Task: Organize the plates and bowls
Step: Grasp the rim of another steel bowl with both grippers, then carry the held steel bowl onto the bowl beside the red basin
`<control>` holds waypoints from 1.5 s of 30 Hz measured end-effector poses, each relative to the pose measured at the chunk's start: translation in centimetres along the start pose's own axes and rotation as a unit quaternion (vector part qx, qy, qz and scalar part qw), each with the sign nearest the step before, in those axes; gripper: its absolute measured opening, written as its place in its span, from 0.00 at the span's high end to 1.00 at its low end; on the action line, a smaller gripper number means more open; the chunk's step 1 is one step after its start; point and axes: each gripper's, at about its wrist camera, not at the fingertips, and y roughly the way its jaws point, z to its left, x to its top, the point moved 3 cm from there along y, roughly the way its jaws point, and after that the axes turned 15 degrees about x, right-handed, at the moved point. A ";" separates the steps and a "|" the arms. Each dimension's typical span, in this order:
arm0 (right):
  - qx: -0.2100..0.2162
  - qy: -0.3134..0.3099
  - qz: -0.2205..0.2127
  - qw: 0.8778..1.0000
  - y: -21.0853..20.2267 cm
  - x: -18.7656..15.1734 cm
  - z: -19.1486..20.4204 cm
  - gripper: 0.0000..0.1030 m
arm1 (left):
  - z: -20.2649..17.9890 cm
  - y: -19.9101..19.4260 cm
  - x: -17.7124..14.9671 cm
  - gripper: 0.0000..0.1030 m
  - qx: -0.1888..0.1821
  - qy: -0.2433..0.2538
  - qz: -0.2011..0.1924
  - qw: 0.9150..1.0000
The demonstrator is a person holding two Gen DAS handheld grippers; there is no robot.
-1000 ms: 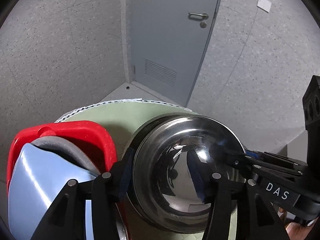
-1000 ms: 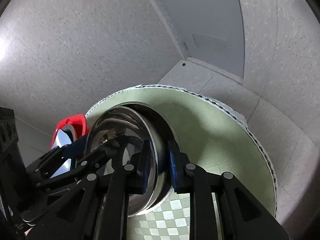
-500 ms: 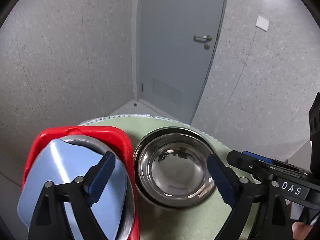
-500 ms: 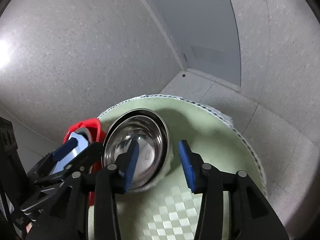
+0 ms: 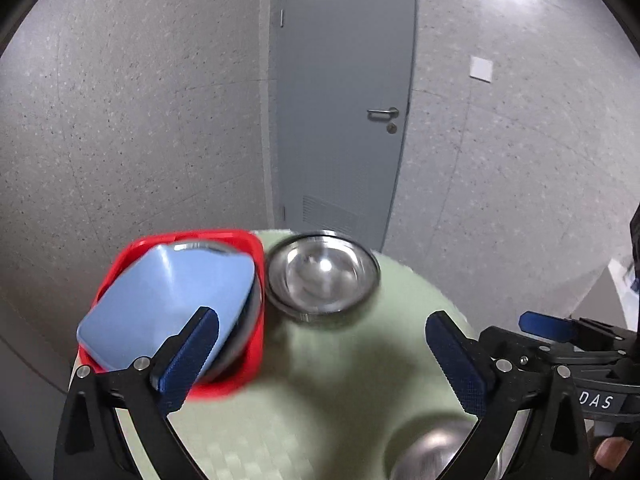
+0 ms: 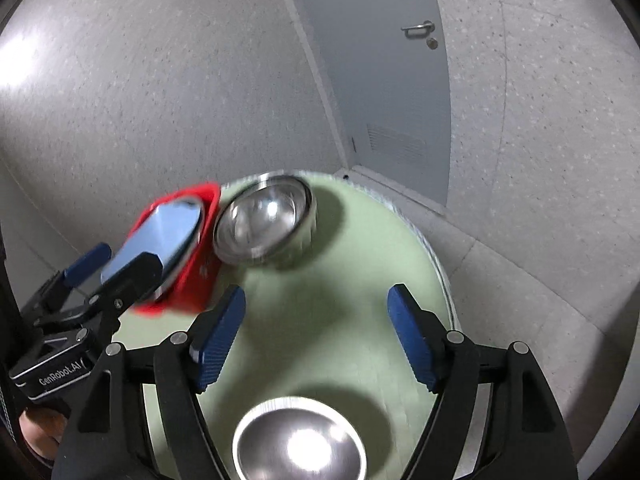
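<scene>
While both tongs, left (image 5: 322, 354) and right (image 6: 316, 330), hang wide open and empty, red bin (image 5: 256, 356) with blue plate (image 5: 168, 304) sits at 10 o'clock, nested steel bowls (image 5: 322, 276) at 12, and a lone bowl (image 6: 298, 446) at 6 on the worktop (image 6: 360, 264) looks unsorted.

Left wrist view: looks forward and down along the left gripper (image 5: 320, 360) fingers – over the round green table (image 5: 340, 392), toward the grey door (image 5: 344, 100).
Right wrist view: looks from above the right gripper (image 6: 316, 340), steeper down, door (image 6: 384, 60) at upper right.
Nearness: both sit close above the tabletop.
Shared: red bin (image 5: 256, 356) (image 6: 192, 280), far steel bowl (image 5: 322, 276) (image 6: 264, 220), table (image 6: 340, 300), door – each view catches the other gripper.
</scene>
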 end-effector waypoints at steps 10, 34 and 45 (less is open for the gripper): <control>-0.020 0.018 0.033 0.999 -0.8 -7.2 -0.4 0.26 | 0.5 -3.3 -8.6 0.01 0.011 -0.012 0.048 0.999; -0.003 0.070 0.091 0.993 2.0 -13.8 -3.3 0.79 | -3.4 1.2 -11.1 0.76 -0.055 0.020 0.155 0.986; 0.070 0.114 0.078 0.988 2.6 -11.9 -4.0 0.85 | -3.3 2.2 -9.1 0.91 -0.063 0.023 0.140 0.988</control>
